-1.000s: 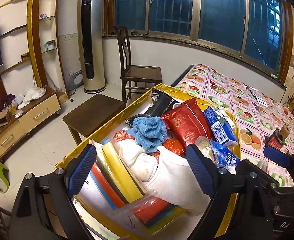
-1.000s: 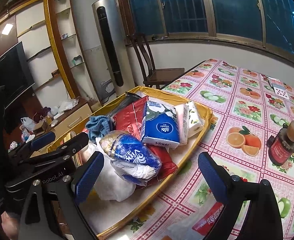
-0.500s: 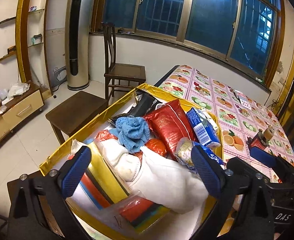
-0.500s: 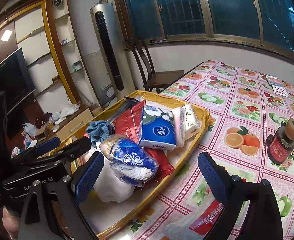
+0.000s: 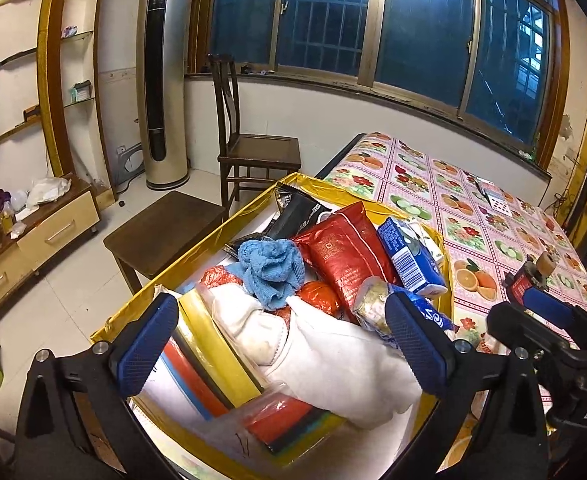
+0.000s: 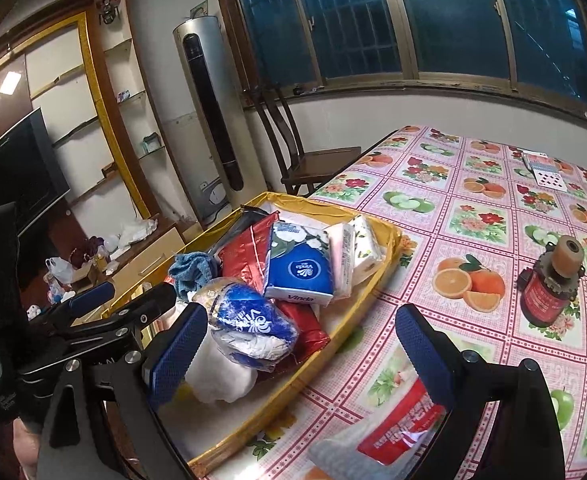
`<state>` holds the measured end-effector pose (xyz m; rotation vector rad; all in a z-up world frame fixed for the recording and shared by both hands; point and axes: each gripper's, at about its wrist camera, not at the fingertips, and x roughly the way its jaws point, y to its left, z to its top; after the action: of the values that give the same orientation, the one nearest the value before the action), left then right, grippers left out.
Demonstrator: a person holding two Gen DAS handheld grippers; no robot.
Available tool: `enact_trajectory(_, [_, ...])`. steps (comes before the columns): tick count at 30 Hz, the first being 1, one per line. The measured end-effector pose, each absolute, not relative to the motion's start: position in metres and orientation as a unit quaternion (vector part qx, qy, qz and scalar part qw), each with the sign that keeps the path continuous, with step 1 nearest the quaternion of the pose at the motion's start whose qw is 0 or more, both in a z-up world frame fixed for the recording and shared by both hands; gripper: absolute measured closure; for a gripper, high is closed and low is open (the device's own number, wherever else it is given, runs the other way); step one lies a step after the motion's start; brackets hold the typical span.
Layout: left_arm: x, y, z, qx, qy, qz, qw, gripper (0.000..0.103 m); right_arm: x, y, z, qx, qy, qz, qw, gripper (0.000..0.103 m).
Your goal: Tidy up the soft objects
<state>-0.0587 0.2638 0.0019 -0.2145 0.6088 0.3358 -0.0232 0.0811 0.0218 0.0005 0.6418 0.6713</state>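
Observation:
A gold tray [image 5: 213, 240] [image 6: 377, 280] at the table's left end is piled with soft goods: a blue cloth [image 5: 271, 270] [image 6: 191, 268], a red packet [image 5: 345, 256], a blue tissue pack [image 6: 301, 268], a blue-and-white bag [image 6: 249, 320] and a white cloth [image 5: 333, 360]. My left gripper [image 5: 281, 348] hangs open above the tray's near end, straddling the white cloth without touching it. My right gripper [image 6: 301, 356] is open above the tray's right rim, nothing between its fingers. A red-and-white packet [image 6: 397, 428] lies on the tablecloth below it.
A dark red bottle [image 6: 549, 284] stands on the fruit-print tablecloth [image 6: 473, 216] to the right. Playing cards [image 6: 545, 172] lie farther back. A wooden chair [image 5: 253, 148] and a low stool [image 5: 165, 228] stand beside the table's left edge.
Both grippers have pulled back and risen a little from the tray, staying open. The objects in the tray have not moved.

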Motion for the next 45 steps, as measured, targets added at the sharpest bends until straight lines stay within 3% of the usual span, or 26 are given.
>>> enact_trajectory(10, [-0.057, 0.211, 0.021, -0.044, 0.279, 0.166, 0.945, 0.0, -0.026, 0.0, 0.041, 0.017, 0.28, 0.258, 0.924, 0.003])
enact_trajectory(22, [-0.028, 0.109, 0.032, 0.019, 0.29, 0.075, 0.954, 0.0, -0.015, -0.131, 0.023, 0.085, 0.298, 0.163, 0.937, 0.003])
enact_trajectory(32, [0.0, 0.001, 0.009, 0.046, 0.322, -0.023, 0.945, 0.0, -0.021, -0.195, 0.002, 0.087, 0.316, 0.089, 0.941, 0.003])
enact_trajectory(45, [0.024, -0.052, -0.039, 0.069, 0.372, -0.048, 0.924, 0.0, 0.0, -0.236, -0.039, 0.118, 0.371, 0.02, 0.921, 0.003])
